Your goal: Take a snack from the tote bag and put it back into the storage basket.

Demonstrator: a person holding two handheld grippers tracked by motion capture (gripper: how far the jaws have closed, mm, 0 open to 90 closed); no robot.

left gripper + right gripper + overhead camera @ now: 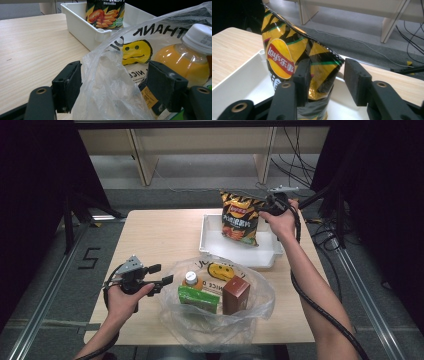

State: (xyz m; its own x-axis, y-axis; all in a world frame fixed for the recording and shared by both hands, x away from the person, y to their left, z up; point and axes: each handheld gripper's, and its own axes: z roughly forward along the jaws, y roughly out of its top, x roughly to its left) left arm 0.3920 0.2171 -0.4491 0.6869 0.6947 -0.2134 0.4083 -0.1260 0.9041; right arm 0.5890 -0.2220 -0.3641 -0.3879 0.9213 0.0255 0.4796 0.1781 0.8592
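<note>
Taking the white tray (220, 252) as the landmark: nearest the person, in front of it, lies the plastic bag (220, 320) with a bottle (191, 280), a green pack (199, 299) and a brown box (236, 294) left inside. The left tool (162, 276) stands wide, with a fold of the bag between its jaws, unpinched. In the tray, the chip bag (240, 217) stands upright. The right tool (325, 72) is open around its top corner, so one item looks delivered.
</note>
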